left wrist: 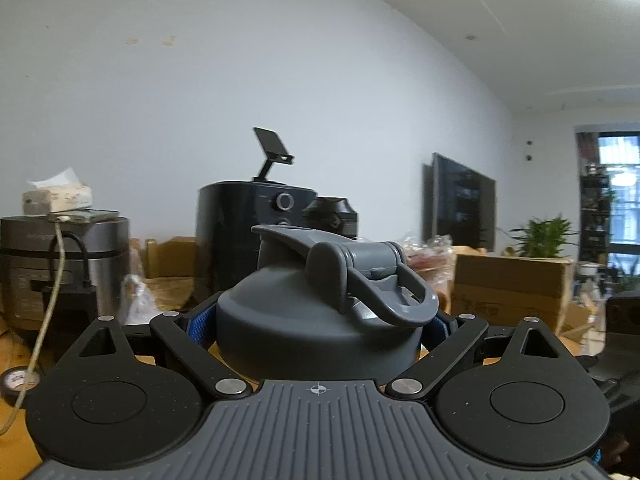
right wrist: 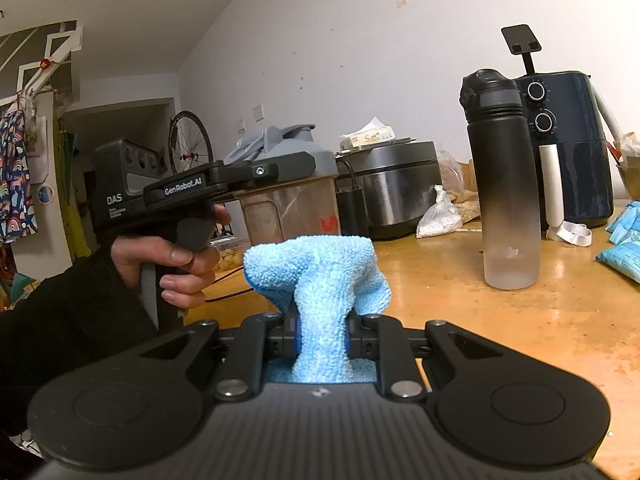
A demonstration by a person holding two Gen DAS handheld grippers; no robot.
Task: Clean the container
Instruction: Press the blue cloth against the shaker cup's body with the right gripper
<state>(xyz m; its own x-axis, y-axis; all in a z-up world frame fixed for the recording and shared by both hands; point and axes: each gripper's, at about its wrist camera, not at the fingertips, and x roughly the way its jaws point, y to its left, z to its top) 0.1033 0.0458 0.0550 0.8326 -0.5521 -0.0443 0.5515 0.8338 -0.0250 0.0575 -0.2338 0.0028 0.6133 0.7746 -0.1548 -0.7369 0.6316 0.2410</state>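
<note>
1. Gripping, left wrist view: the left gripper has its jaws spread wide and pressed against the grey plastic domed lid with a carry loop of the container; hold it level.
2. Right wrist view: the right gripper pinches a bunched light-blue microfibre cloth. The translucent brown-tinted container hangs above the wooden table, left of the cloth. Wipe its wall with steady contact.

Left tool grips level, jaws wide; right tool is pinched nearly closed.
</note>
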